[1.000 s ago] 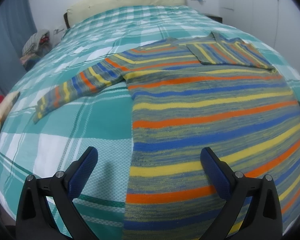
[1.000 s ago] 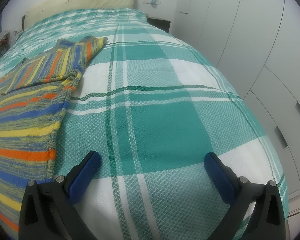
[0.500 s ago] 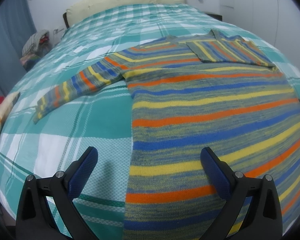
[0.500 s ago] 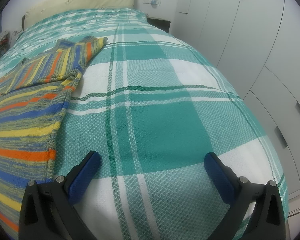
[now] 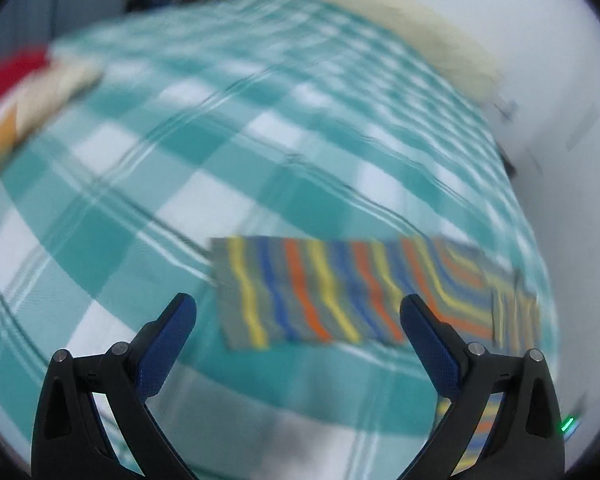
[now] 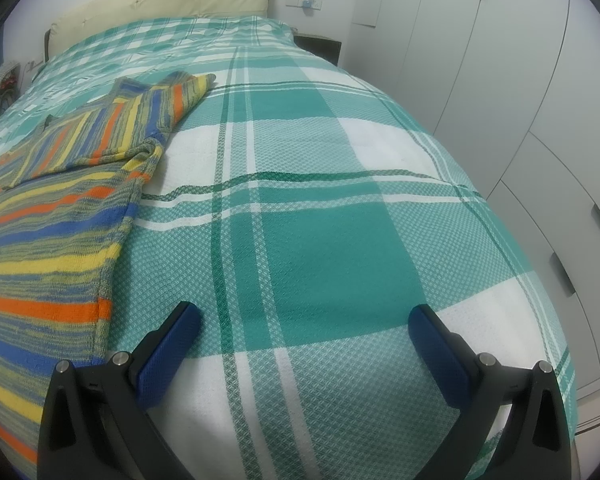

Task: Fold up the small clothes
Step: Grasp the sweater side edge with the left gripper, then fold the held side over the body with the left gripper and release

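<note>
Striped knit sweater (image 6: pixel 56 216) in orange, yellow, blue and grey-green bands, flat on the bed (image 6: pixel 320 208), one sleeve folded across its chest, the other sleeve (image 5: pixel 324 292) stretched out on the teal plaid cover, blurred in the left wrist view. Beyond the sweater, cream headboard (image 6: pixel 160 0); right of the bed, white wardrobe (image 6: pixel 500 60). Left gripper (image 5: pixel 298 320) spread wide, empty, just short of the sleeve. Right gripper (image 6: pixel 304 328) likewise spread, empty, over bare cover right of the sweater's edge.

Plaid bedspread (image 6: pixel 332 240), headboard (image 6: pixel 160 4), wardrobe (image 6: pixel 500 60)
</note>
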{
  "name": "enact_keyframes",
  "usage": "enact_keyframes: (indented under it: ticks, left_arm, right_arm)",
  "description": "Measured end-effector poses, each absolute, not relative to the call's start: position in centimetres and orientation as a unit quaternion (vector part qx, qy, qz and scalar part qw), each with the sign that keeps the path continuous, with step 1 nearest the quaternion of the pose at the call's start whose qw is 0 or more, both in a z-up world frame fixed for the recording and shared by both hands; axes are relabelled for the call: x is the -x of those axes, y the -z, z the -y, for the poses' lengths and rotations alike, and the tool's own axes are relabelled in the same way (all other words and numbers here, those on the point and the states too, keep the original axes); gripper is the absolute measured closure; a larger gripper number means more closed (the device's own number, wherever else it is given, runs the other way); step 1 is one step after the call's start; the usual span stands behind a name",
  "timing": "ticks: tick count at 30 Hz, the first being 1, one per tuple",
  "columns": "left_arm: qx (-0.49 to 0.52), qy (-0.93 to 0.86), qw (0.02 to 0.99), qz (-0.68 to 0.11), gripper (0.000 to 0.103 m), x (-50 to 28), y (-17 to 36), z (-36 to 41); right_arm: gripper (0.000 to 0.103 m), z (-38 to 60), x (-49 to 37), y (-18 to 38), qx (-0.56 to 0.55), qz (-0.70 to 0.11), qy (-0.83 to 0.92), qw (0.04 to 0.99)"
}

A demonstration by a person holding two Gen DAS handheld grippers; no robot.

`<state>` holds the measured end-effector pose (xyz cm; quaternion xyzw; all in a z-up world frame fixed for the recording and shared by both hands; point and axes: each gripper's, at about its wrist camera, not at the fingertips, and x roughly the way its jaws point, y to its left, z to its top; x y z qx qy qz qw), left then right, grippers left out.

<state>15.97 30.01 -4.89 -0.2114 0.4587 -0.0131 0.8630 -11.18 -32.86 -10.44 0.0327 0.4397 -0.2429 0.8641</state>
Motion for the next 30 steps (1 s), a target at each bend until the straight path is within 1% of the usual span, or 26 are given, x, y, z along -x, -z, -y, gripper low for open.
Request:
enact_keyframes:
  ticks: [1,3,4,5,10,12,13,14,16,18,22,24,26,30]
  left_arm:
    - [0.226,0.009,0.854,-0.469,0.003,-16.9,5.9,-31.2]
    - [0.237,-0.003,0.845,-0.480,0.010,-18.1,7.8,-32.3]
    - [0.239,-0.008,0.842,-0.484,0.018,-18.5,8.5,-32.3]
    - [0.241,-0.005,0.837,-0.491,0.023,-18.9,9.3,-32.2]
    - [0.221,-0.004,0.821,-0.527,0.026,-20.6,11.8,-29.9]
    - [0.197,-0.012,0.821,-0.536,0.042,-21.2,12.3,-29.2]
    - [0.176,-0.020,0.824,-0.539,0.071,-21.4,12.4,-28.8]
    - [0.149,-0.034,0.827,-0.542,0.097,-21.5,12.3,-28.5]
    - [0.147,-0.036,0.829,-0.539,0.097,-21.6,11.6,-28.6]
    - [0.150,-0.039,0.843,-0.515,0.098,-21.6,9.3,-28.2]
    - [0.121,0.005,0.876,-0.466,0.098,-22.2,2.9,-24.2]
    - [0.082,0.042,0.889,-0.448,0.098,-22.4,-0.2,-19.8]
    - [0.046,0.083,0.894,-0.438,0.098,-22.4,-2.0,-15.0]
    - [-0.024,0.160,0.889,-0.428,0.098,-22.0,-3.2,-5.1]
  right_arm:
    - [0.000,32.8,11.2,10.4,-0.033,-0.440,0.243,0.864]
    - [0.000,32.9,11.2,10.4,-0.032,-0.439,0.243,0.864]
    - [0.000,32.9,11.2,10.4,-0.032,-0.439,0.243,0.864]
    - [0.000,32.9,11.2,10.4,-0.032,-0.439,0.243,0.864]
    - [0.000,33.0,11.0,10.4,-0.031,-0.439,0.244,0.864]
    - [0.000,33.0,11.0,10.4,-0.031,-0.439,0.244,0.864]
    - [0.000,33.0,11.1,10.4,-0.031,-0.439,0.244,0.864]
    - [0.000,33.2,11.0,10.4,-0.031,-0.439,0.244,0.864]
    - [0.000,32.9,11.1,10.4,-0.031,-0.439,0.244,0.864]
    - [0.000,33.0,11.0,10.4,-0.031,-0.439,0.244,0.864]
    - [0.000,33.1,10.8,10.5,-0.031,-0.441,0.243,0.863]
    - [0.000,33.1,10.7,10.5,-0.031,-0.442,0.243,0.863]
    - [0.000,33.1,10.7,10.5,-0.031,-0.441,0.243,0.863]
    - [0.000,33.1,10.7,10.5,-0.031,-0.441,0.243,0.863]
